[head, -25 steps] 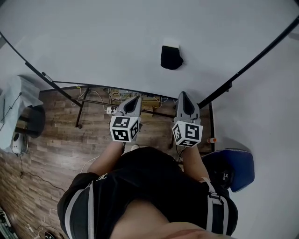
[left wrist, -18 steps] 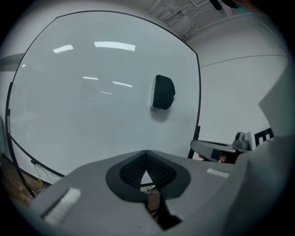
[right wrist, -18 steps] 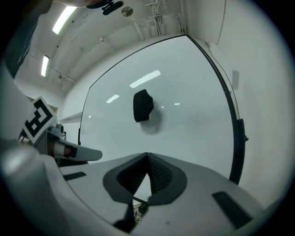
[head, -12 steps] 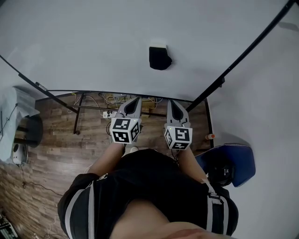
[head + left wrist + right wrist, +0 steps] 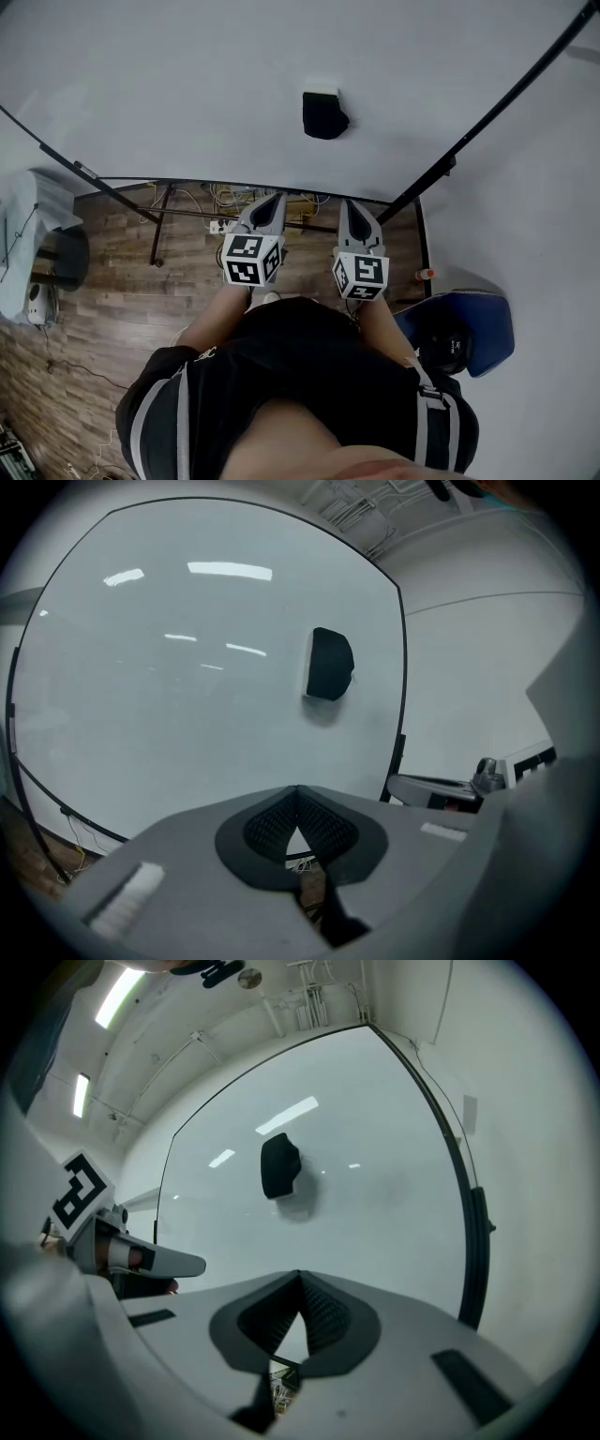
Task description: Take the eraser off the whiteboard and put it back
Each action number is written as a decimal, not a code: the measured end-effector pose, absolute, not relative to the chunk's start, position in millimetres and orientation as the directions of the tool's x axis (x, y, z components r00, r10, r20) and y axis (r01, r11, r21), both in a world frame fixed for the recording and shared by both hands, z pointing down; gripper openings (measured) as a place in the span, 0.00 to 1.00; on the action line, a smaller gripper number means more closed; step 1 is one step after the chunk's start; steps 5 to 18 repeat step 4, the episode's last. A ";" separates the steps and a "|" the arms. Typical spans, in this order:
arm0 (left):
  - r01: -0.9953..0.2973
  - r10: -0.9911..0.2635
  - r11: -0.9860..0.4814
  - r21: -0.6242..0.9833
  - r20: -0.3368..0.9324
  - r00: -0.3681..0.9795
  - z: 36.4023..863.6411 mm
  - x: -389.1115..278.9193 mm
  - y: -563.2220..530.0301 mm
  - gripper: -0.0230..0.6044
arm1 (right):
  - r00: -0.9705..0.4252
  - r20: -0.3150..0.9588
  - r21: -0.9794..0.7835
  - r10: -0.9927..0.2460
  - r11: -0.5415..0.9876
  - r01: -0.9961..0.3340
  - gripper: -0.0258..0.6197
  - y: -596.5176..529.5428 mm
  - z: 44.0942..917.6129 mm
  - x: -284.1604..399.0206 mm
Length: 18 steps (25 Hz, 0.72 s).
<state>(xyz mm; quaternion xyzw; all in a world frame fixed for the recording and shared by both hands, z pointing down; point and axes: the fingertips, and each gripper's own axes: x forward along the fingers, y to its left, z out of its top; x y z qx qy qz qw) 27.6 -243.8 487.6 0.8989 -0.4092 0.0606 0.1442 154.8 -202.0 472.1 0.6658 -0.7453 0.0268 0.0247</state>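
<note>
I find the black eraser [image 5: 323, 115] stuck on the whiteboard [image 5: 187, 94], with wood floor [image 5: 112, 272] beneath the whiteboard. Left hand-held gripper [image 5: 273, 201] and right hand-held gripper [image 5: 348, 206] are both closed and empty, clear of the whiteboard.

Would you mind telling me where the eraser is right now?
The eraser is stuck on the whiteboard, above centre in the head view, just beyond the right gripper, which does not touch it.

No legible text, label or number anywhere
</note>
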 end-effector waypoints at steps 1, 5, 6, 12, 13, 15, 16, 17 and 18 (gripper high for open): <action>-0.754 -0.719 -0.623 0.209 0.228 0.657 488.0 28.0 -244.1 0.05 | -0.111 0.072 -0.008 -0.991 0.110 -0.994 0.05 -202.1 472.3 156.0; -0.754 -0.718 -0.623 0.207 0.230 0.656 489.5 29.4 -244.9 0.05 | -0.110 0.069 -0.011 -0.992 0.109 -0.994 0.05 -202.4 473.0 158.5; -0.754 -0.718 -0.623 0.207 0.230 0.656 489.5 29.4 -244.9 0.05 | -0.110 0.069 -0.011 -0.992 0.109 -0.994 0.05 -202.4 473.0 158.5; -0.754 -0.718 -0.623 0.207 0.230 0.656 489.5 29.4 -244.9 0.05 | -0.110 0.069 -0.011 -0.992 0.109 -0.994 0.05 -202.4 473.0 158.5; -0.754 -0.718 -0.623 0.207 0.230 0.656 489.5 29.4 -244.9 0.05 | -0.110 0.069 -0.011 -0.992 0.109 -0.994 0.05 -202.4 473.0 158.5; -0.754 -0.718 -0.623 0.207 0.230 0.656 489.5 29.4 -244.9 0.05 | -0.110 0.069 -0.011 -0.992 0.109 -0.994 0.05 -202.4 473.0 158.5; -0.754 -0.718 -0.623 0.207 0.230 0.656 489.5 29.4 -244.9 0.05 | -0.110 0.069 -0.011 -0.992 0.109 -0.994 0.05 -202.4 473.0 158.5; -0.754 -0.718 -0.623 0.207 0.230 0.656 489.5 29.4 -244.9 0.05 | -0.110 0.069 -0.011 -0.992 0.109 -0.994 0.05 -202.4 473.0 158.5; -0.754 -0.718 -0.623 0.207 0.230 0.656 489.5 29.4 -244.9 0.05 | -0.110 0.069 -0.011 -0.992 0.109 -0.994 0.05 -202.4 473.0 158.5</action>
